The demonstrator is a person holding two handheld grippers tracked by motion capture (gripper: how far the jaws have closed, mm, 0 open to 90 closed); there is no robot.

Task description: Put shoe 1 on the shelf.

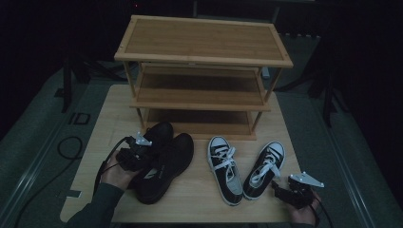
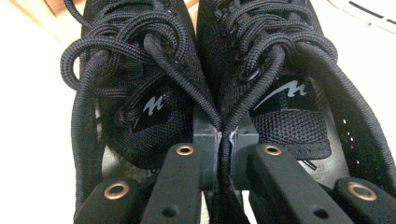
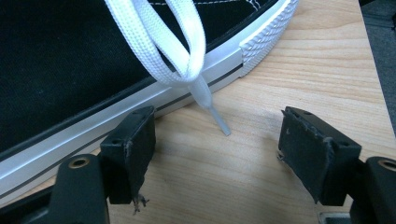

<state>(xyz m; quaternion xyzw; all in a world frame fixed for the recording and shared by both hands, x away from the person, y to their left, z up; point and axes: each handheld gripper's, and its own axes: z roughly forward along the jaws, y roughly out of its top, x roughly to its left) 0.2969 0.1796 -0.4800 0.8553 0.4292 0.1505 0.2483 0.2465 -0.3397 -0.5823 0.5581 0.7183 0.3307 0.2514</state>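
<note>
Black mesh trainers (image 1: 164, 164) with black cord laces sit side by side at the near left of a pale wooden table (image 1: 199, 204), their toes toward a three-tier bamboo shoe rack (image 1: 203, 52) at the far edge. The left gripper (image 1: 134, 153) rests over the heels of the pair; in the left gripper view its jaws are pressed almost together, pinching the inner collars of both trainers (image 2: 205, 93) between the pads (image 2: 209, 140), one shoe on each side of the claw. To the right lie two black canvas sneakers (image 1: 244, 166) with white laces and white rubber toe caps, heels toward the person, angled apart. The right gripper (image 1: 285, 192) lies low at the near right corner of the table, just beside the heel of the right-hand sneaker. In the right gripper view its jaws stand spread wide over bare wood, gripping nothing, with the sneaker's white sole (image 3: 140, 105) beside one jaw and a white lace tip (image 3: 219, 122) lying between them.
</note>
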